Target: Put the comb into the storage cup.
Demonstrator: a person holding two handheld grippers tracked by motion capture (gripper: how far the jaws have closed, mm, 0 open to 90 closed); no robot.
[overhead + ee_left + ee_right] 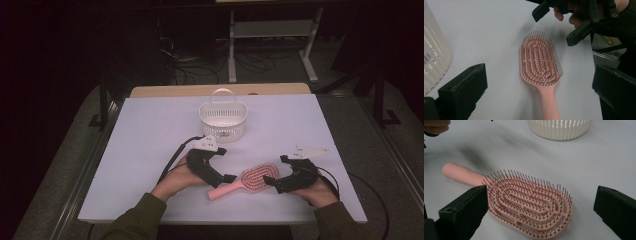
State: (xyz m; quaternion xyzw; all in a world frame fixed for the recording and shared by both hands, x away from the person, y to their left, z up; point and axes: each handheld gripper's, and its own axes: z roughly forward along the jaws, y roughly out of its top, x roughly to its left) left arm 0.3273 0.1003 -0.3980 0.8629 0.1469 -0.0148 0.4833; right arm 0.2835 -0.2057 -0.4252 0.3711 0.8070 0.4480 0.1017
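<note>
White basket (223,120), handle up, stands upright on the table (150,130); whether anything lies inside cannot be told. Pink brush (248,181) lies bristles up nearer the person than the basket. Left gripper (228,178) at its handle, right gripper (268,181) at its head, both spread wide, holding nothing. The left gripper view gives a barcode label on the basket wall (434,57); the right gripper view gives its ribbed base (560,128).
</note>
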